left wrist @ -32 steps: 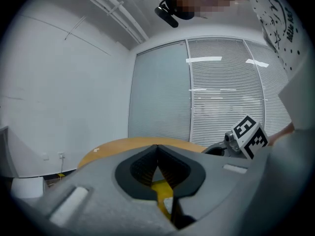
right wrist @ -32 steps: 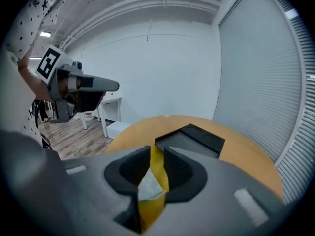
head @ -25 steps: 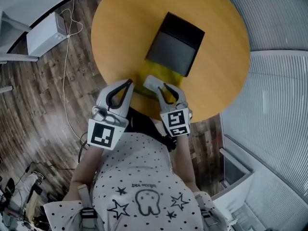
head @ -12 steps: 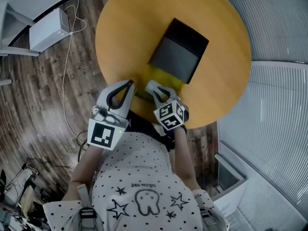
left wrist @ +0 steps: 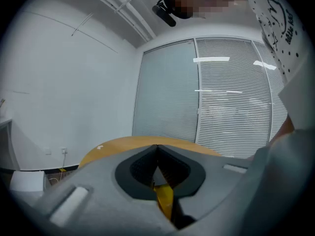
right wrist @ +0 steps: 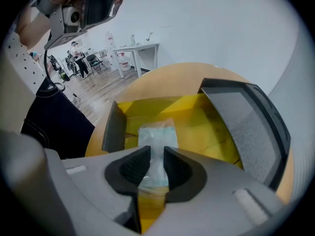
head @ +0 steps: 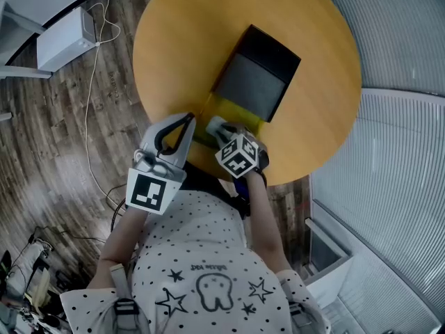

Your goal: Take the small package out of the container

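- The right claw (right wrist: 156, 154) is clamping both jaws onto the near end of the small package (right wrist: 156, 132), a clear packet with pale contents. The jaws are standing only the packet's thickness apart.
- The rest of the package is sticking out straight ahead of that claw, over the yellow inside of the container (right wrist: 197, 114).
- The views are not showing whether the package is resting on the yellow lining or hanging just above it.
- The container's grey lid (right wrist: 246, 117) is lying open, ahead of the right claw and off to its right.
- The left claw (left wrist: 157, 149) is gripping nothing, with its jaws pressing together at the tips.
- It is hovering just left of the right claw, over the near edge of the round wooden surface (head: 181, 47), with the container's near corner just ahead of its tips.
- Far ahead of the left claw, window blinds (left wrist: 231, 97) are covering the wall behind the surface.
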`<state>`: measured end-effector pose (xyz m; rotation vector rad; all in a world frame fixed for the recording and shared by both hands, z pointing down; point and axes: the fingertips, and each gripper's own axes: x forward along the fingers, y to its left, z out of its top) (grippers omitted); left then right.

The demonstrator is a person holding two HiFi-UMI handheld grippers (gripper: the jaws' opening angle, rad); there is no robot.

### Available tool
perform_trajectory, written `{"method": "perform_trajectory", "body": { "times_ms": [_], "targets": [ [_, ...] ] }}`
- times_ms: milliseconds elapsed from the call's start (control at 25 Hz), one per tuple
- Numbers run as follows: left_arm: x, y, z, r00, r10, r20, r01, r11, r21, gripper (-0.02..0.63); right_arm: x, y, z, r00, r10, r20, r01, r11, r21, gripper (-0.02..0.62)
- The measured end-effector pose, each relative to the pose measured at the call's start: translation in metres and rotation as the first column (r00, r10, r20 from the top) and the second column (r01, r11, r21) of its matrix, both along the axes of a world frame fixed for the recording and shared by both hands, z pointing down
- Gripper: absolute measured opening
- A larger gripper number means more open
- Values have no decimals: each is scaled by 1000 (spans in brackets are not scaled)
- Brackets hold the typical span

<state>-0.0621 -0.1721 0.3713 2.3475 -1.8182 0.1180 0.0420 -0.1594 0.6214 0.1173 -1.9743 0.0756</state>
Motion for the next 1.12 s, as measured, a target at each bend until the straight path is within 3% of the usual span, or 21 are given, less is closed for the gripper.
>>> {"method": "perform_trajectory", "body": {
  "times_ms": [160,680,1120],
  "targets": [
    [1,-5,1,1000,7,-3,-7,1000,1,9,4,0,-3,1000,-26,-14,26,1000,0,7],
    [3,-1,2,1000,13,-11,-13,1000,9,9,4,-17,-32,992,98,77,-103,993,54,3],
    [5,10,-4,1000,30,-10,-29,999,40,9,6,-36,-71,959,204,199,-235,960,151,3]
  ]
}}
